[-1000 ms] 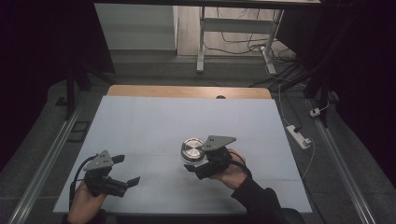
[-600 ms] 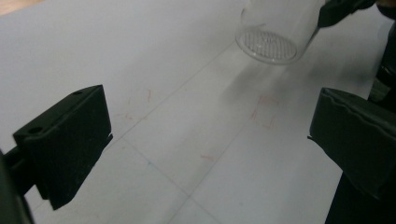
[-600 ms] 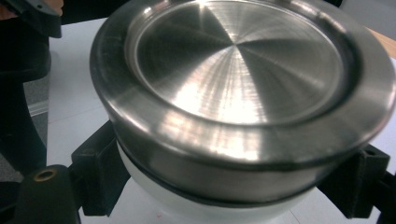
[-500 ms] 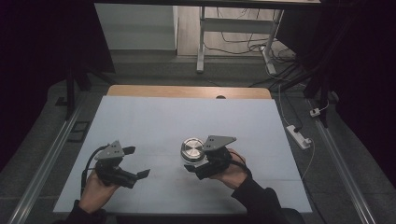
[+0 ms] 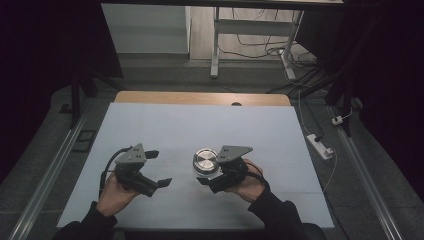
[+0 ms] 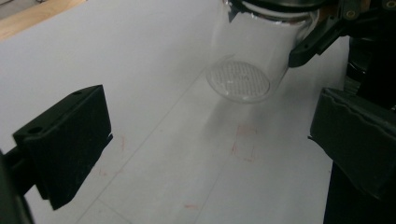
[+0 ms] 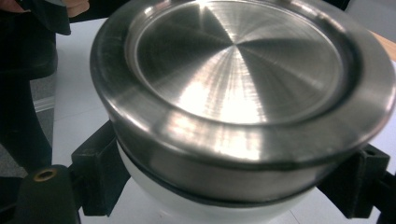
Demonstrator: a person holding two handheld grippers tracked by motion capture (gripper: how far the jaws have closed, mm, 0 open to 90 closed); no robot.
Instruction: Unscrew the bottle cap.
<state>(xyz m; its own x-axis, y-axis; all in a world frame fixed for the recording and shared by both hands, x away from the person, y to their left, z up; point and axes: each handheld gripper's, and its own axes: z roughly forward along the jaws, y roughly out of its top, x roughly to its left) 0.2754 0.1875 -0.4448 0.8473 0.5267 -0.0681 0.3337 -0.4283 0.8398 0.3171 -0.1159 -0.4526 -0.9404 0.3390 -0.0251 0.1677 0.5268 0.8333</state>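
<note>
While its brushed metal lid (image 7: 243, 60) faces up, the glass jar (image 5: 206, 165) is held just under that lid between the two black jaws of the right gripper (image 5: 212, 176), one jaw pressed to each side of the neck, as the right gripper view shows close up. From the left gripper view the jar (image 6: 250, 56) looks clear-walled, tilted, with a patterned round base; whether that base touches the surface or hangs a little above it cannot be told. On the high view the jar sits in the near half of the desk (image 5: 200, 130), roughly midway between the left and right edges, and well short of the far edge with its bare wooden strip (image 5: 200, 98).

The person's right hand (image 5: 247, 180) wraps the gripper from the near side, a dark sleeve (image 5: 277, 215) running down to the near edge. The grey three-cornered plate (image 5: 232, 151) tops this gripper.

To the left of the jar, apart from it, the left gripper (image 5: 159, 169) is gripped by the left hand (image 5: 116, 192) near the near-left part of the desk. Its jaws stand wide apart with nothing between them, pointing toward the jar; in its own view they frame faint red marks (image 6: 243, 142) and thin lines on the white surface. A black cable (image 5: 107, 165) loops from its back.
</note>
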